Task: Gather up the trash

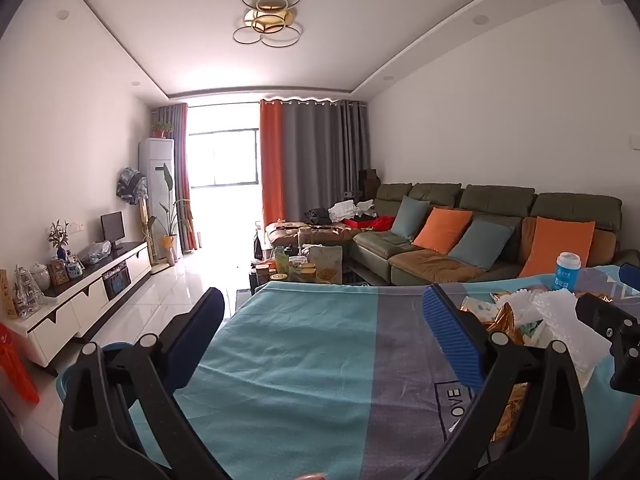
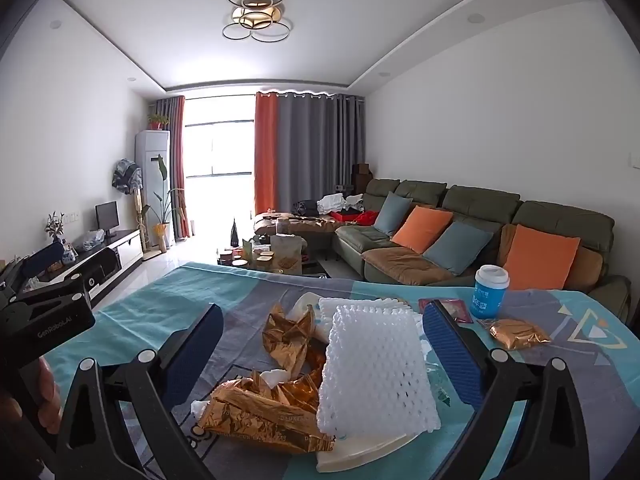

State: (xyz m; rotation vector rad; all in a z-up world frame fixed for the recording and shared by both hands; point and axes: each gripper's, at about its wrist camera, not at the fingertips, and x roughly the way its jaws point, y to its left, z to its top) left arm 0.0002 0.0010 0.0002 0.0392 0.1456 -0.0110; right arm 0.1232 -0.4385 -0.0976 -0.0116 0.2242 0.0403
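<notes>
A heap of trash lies on the cloth-covered table [image 2: 168,304]: a white foam net [image 2: 372,364], crumpled gold foil wrappers [image 2: 288,336], a flattened gold bag [image 2: 260,412] and a white card piece [image 2: 360,454]. My right gripper [image 2: 322,354] is open, its blue pads standing wide on either side of the heap and touching nothing. My left gripper [image 1: 324,336] is open over bare cloth, left of the trash heap [image 1: 532,320]. A gold packet [image 2: 516,334], a red packet [image 2: 444,306] and a blue cup [image 2: 490,292] sit further right.
A sofa [image 2: 460,240] with cushions runs along the right wall beyond the table. A cluttered coffee table [image 1: 304,264] stands ahead. A blue tub rim [image 1: 114,347] and a red stool [image 1: 16,364] are on the floor at left, near the TV cabinet [image 1: 88,296].
</notes>
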